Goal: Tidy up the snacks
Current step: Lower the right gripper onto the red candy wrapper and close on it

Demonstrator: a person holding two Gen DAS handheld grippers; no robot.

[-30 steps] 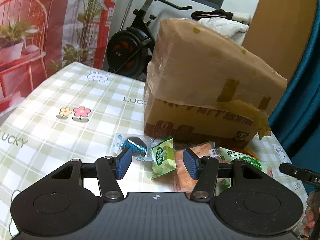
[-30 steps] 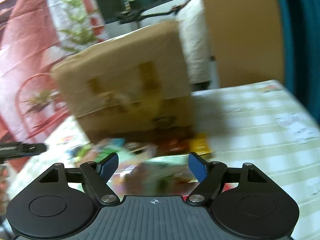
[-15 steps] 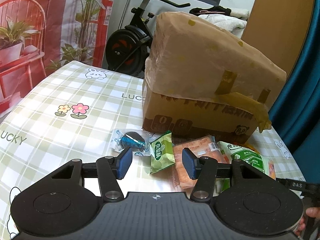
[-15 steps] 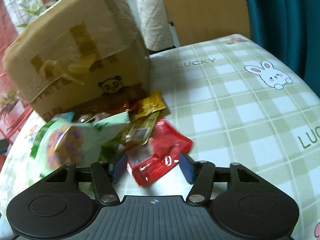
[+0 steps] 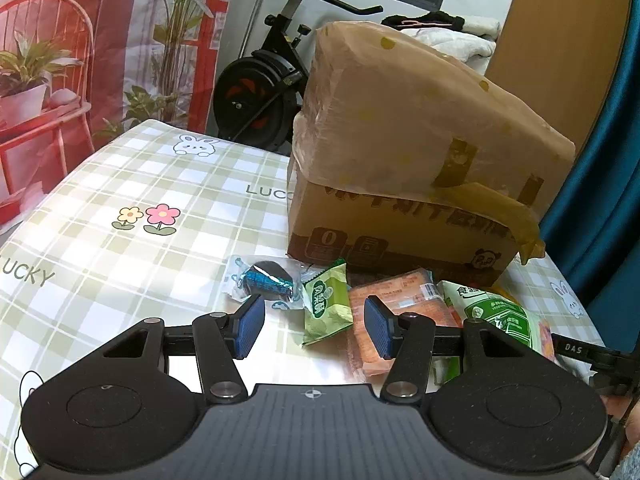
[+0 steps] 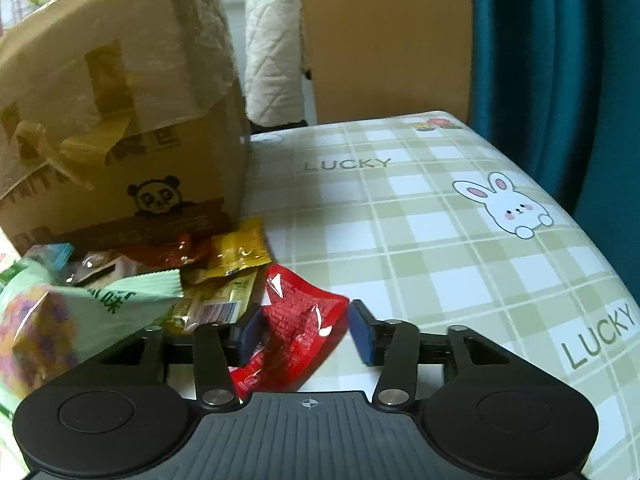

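A pile of snack packets lies on the checked table in front of a taped cardboard box (image 5: 400, 152). My left gripper (image 5: 314, 330) hovers open over the pile's left end, above a small green packet (image 5: 326, 308), with an orange packet (image 5: 400, 292) to the right and a clear-wrapped dark cookie (image 5: 264, 280) to the left. My right gripper (image 6: 306, 334) is low over the pile's right end with a red packet (image 6: 296, 320) between its pads. Its jaws are opening, and the packet still rests on the table. A large green bag (image 6: 80, 312) lies left of it.
Yellow (image 6: 240, 252) and dark red packets lie against the box (image 6: 120, 120). The green-checked tablecloth (image 6: 440, 240) stretches right toward a teal curtain (image 6: 560, 80). An exercise bike (image 5: 260, 92) stands beyond the table's far edge. Part of the right tool (image 5: 588, 354) shows at the left view's right edge.
My right gripper dropped and tilted down onto the pile's right end, its jaws narrowing around the red packet. The left gripper stayed where it was.
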